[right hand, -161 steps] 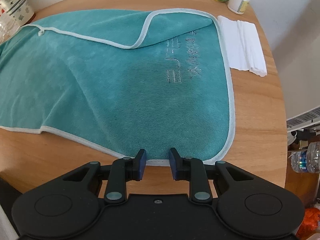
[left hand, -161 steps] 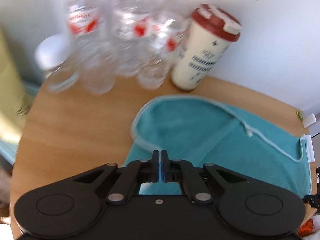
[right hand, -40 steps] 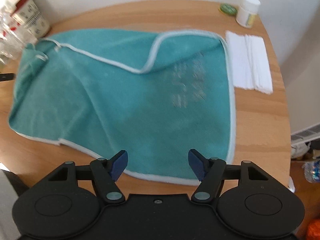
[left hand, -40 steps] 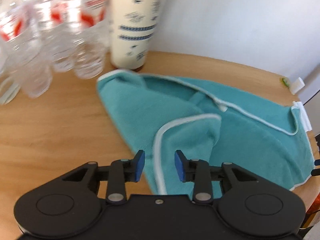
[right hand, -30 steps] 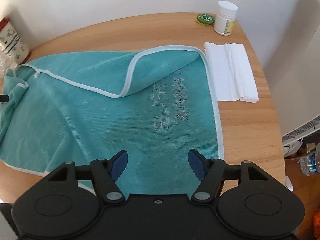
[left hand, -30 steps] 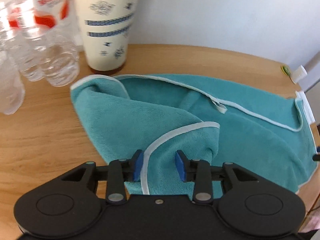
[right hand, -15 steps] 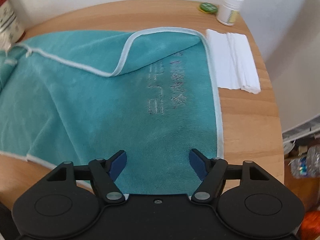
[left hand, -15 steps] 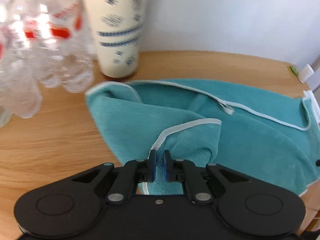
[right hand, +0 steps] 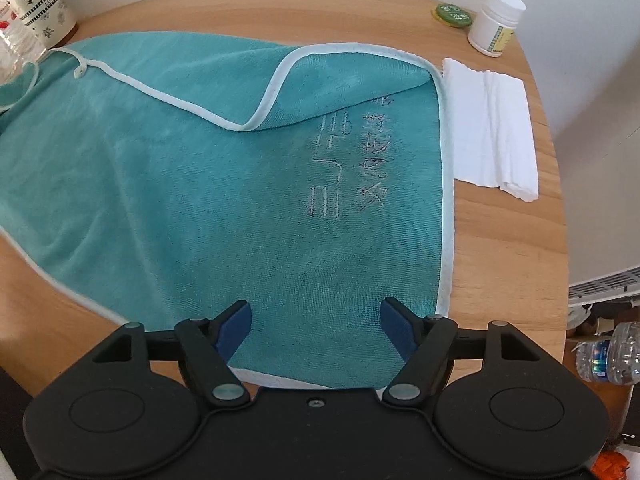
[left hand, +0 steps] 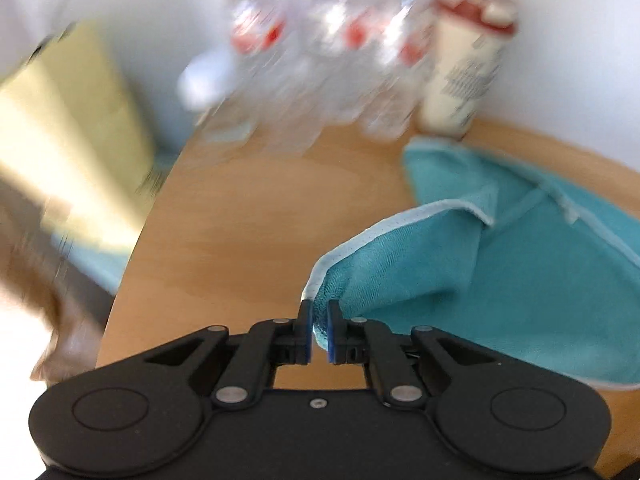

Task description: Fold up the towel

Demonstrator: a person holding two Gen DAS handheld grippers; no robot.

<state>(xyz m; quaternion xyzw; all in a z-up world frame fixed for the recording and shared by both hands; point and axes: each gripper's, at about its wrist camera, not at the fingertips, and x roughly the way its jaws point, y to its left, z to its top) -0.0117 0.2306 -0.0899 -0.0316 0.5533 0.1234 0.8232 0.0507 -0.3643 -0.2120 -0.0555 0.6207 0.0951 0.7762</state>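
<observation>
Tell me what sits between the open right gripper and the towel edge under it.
Nothing visible does. The right gripper hangs open directly over the near edge of the teal towel, jaws wide apart with only cloth between them. The white napkin lies off to the side, past the towel's hem.

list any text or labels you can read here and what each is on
None reads cleanly.
Teal towel: stitched lettering, characters not legible.
Floral canister: a printed band, too small.
White pill bottle: yellow label, too small.
Green lid: print too small.
Water bottles: red labels, blurred.
</observation>
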